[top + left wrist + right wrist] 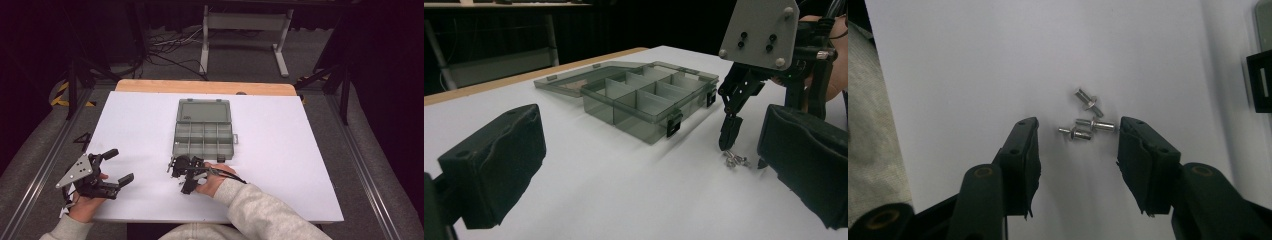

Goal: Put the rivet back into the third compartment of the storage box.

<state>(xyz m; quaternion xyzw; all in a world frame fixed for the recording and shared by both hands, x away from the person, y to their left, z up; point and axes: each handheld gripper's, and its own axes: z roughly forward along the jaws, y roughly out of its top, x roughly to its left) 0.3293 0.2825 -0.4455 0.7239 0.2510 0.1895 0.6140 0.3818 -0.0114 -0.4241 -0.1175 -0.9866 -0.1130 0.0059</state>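
Surface: white table top (280,165) with a bare wooden strip along its far edge; dark floor, cables and a pale metal frame lie beyond that edge.

Organizer box: grey translucent compartment box (204,130), near the middle of the table, closer to the far edge than to the near one. Lid folded flat toward the far edge. Dividers form two rows of compartments; black latches sit on the front wall, seen in the left gripper view (644,102).

Rivets: three small bright metal rivets (1087,120) lie in a loose cluster on the bare table, just in front of the box and near the near edge. In the left gripper view the cluster (735,159) lies directly under the tips of the other gripper.

Right gripper: right gripper (1078,145), held in the person's right hand (212,185), points steeply down at the table near the middle of the near edge. Jaws stand apart on either side of the two nearer rivets. One pad tip is just beside the end of one rivet; contact cannot be told. No rivet is clamped or lifted.

Left gripper: left gripper (120,167), held in the left hand (87,202) near the near left corner of the table, is released, jaws wide with nothing between them.

Sleeve: light grey sleeve (265,210) crosses the near edge.
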